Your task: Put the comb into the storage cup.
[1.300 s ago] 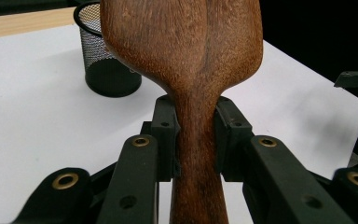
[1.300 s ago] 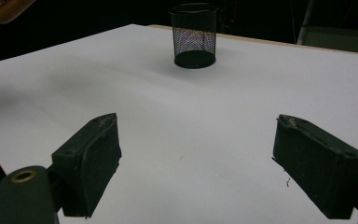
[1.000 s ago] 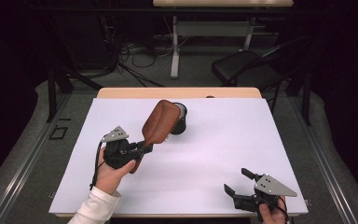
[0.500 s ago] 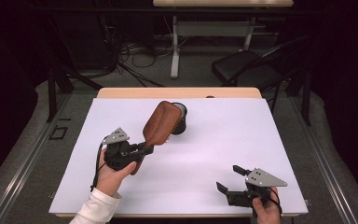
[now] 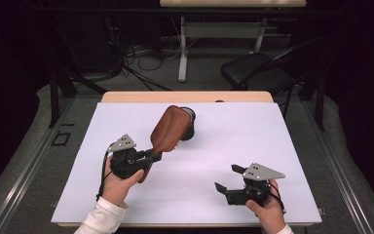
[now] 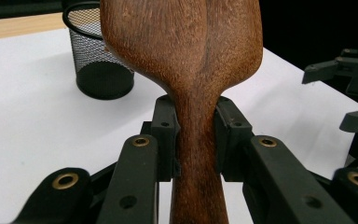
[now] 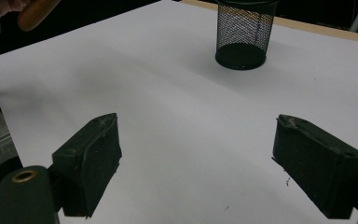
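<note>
Left claw (image 5: pixel 151 155) clamped on handle of brown wooden paddle hairbrush (image 5: pixel 171 127); head tilts over black mesh cup (image 5: pixel 189 127). Right claw (image 5: pixel 229 179) wide open, empty, above white tabletop (image 5: pixel 253 131).

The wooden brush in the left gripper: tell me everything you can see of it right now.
The wooden brush has a reddish-brown, grained body with a broad oval head narrowing to a slim handle. Bristles show along the head's underside in the high view. The left gripper clamps the handle just below the head, pads pressing both sides. The brush is lifted off the white table, tilted up and away from the person, its head partly hiding the black mesh cup behind it.
</note>
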The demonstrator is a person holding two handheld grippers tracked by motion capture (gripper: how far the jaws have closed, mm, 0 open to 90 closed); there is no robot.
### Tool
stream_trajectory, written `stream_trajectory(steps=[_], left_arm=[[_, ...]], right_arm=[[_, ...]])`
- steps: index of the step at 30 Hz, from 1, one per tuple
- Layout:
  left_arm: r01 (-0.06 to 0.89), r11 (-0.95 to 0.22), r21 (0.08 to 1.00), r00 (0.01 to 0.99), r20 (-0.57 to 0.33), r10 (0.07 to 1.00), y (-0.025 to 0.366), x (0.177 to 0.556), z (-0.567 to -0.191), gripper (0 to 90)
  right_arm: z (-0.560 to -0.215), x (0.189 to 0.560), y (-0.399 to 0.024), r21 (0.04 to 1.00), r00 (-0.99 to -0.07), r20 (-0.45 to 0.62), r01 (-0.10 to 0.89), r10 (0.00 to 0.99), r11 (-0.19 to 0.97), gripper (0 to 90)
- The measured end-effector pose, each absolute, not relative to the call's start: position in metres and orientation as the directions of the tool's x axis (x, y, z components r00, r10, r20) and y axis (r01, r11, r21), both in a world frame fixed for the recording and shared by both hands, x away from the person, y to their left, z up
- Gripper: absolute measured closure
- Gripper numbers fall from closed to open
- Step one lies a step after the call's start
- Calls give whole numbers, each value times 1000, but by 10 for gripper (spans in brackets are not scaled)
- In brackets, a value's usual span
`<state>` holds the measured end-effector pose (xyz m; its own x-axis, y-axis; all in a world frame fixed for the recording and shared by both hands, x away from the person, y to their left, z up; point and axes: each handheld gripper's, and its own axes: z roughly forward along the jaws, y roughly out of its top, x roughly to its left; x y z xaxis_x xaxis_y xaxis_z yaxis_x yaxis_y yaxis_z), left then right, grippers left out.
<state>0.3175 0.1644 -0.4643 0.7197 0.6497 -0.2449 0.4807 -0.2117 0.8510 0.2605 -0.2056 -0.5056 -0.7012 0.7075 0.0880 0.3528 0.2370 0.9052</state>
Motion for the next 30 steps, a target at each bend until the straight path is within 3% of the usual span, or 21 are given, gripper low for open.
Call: stream_trajectory(steps=[30], left_arm=[[479, -211, 852, 725, -248, 642, 163, 316, -466, 728]], right_arm=[[-460, 299, -163, 835, -773, 85, 399, 629, 379, 172]])
